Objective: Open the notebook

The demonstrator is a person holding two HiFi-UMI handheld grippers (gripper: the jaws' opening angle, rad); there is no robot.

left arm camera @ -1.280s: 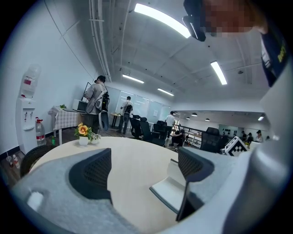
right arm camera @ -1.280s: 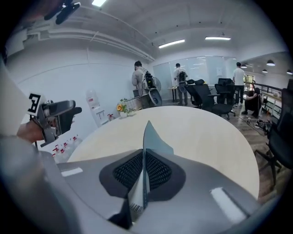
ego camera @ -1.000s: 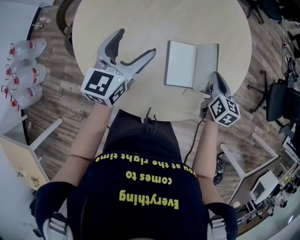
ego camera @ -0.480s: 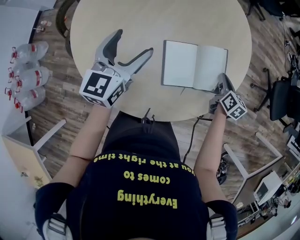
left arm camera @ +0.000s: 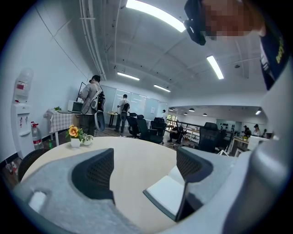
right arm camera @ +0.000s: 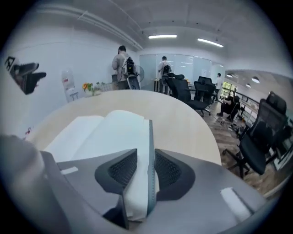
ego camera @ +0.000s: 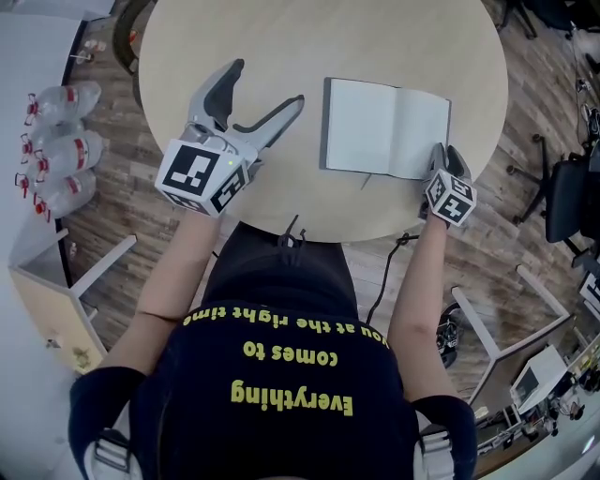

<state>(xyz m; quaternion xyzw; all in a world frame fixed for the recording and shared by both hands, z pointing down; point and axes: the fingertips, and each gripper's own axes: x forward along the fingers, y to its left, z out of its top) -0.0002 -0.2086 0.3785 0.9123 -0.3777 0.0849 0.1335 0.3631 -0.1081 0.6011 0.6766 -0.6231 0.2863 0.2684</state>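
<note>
Right hand-held gripper (ego camera: 441,153): jaws opening, with the right cover edge and pages of the notebook (ego camera: 361,127) between them.
Left hand-held gripper (ego camera: 266,84): wide, empty, left of notebook.
Notebook: open flat on bench (ego camera: 281,37), near its front edge.

Pale round table (ego camera: 281,56) is set on a wood-plank floor (ego camera: 122,202), water bottles (ego camera: 56,145) left lying off to one side. Black office chairs (right arm camera: 187,93) are parked further back, and everything's lit by ceiling light strips (left arm camera: 153,13).
</note>
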